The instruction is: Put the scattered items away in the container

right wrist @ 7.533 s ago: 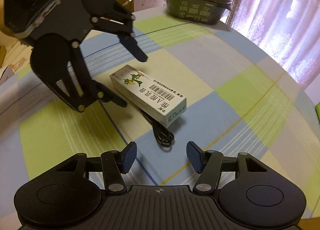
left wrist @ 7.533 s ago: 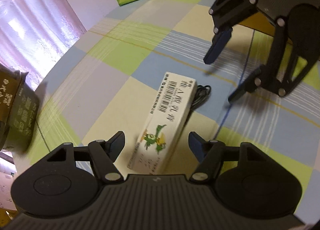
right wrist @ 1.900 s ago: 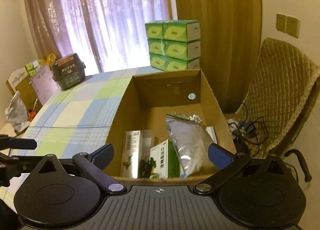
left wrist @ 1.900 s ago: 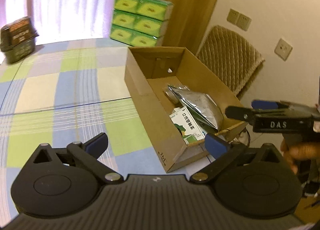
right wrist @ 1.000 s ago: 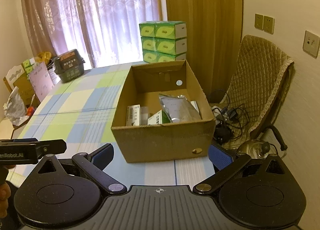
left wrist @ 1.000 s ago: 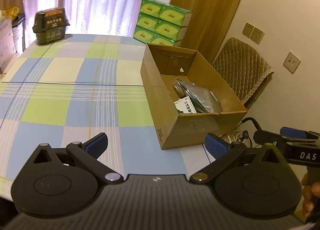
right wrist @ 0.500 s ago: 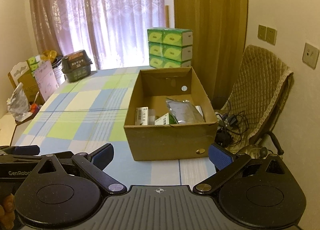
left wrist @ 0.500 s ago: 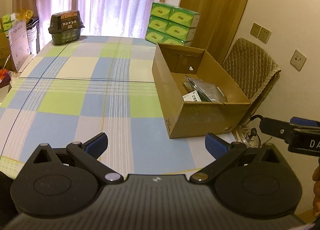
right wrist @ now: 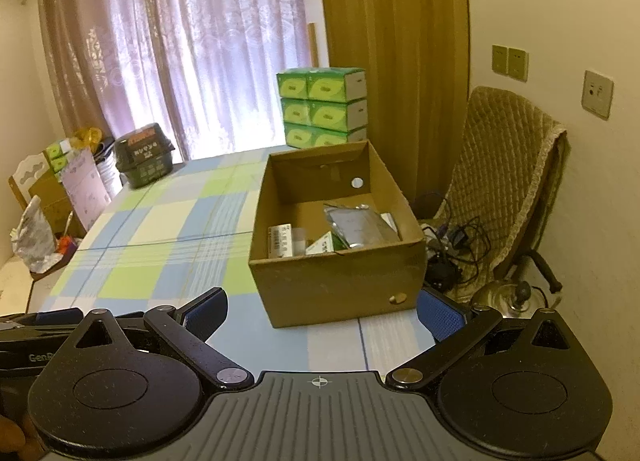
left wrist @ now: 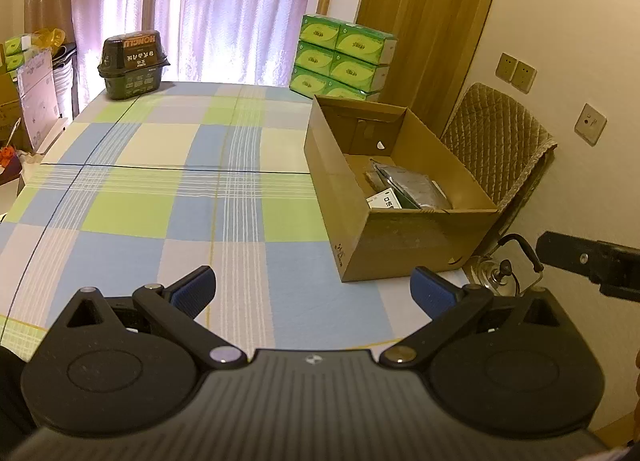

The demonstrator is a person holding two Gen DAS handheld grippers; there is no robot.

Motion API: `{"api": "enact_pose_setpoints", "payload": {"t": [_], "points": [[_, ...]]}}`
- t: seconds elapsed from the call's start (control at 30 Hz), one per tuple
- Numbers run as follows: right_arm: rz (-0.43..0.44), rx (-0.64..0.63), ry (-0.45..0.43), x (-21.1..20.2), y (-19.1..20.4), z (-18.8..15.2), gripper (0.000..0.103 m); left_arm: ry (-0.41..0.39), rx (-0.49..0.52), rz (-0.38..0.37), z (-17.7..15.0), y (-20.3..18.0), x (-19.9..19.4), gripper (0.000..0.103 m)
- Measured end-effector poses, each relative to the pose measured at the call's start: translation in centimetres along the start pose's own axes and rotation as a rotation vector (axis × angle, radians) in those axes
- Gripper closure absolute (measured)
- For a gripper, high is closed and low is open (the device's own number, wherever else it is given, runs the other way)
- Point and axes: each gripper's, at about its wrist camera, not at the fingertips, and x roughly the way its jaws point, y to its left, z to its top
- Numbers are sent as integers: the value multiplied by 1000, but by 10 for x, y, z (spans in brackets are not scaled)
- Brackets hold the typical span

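Both grippers wide apart and empty: left and right held above the near edge of the checked table; cardboard box at the table's right edge, holding a silver pouch and small cartons; green tissue boxes stacked behind; dark tub at far left corner

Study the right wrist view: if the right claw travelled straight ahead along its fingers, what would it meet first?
Most likely the near wall of the cardboard box, which sits ahead between the open fingers of the right claw. Only bare tablecloth seems to lie before it, though depth is uncertain.
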Motion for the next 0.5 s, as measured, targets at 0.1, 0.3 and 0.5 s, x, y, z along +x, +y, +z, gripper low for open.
{"api": "enact_pose_setpoints", "payload": {"t": [0.1, 0.3, 0.5], "points": [[-3, 12, 0, 0, -3, 0, 0, -3, 10, 8, -1, -1, 1, 1], [-7, 19, 9, 5, -4, -4, 0, 7, 12, 11, -2, -1, 7, 1], [-17, 17, 24, 12, -3, -8, 0, 2, -5, 8, -7, 6, 11, 1]]}}
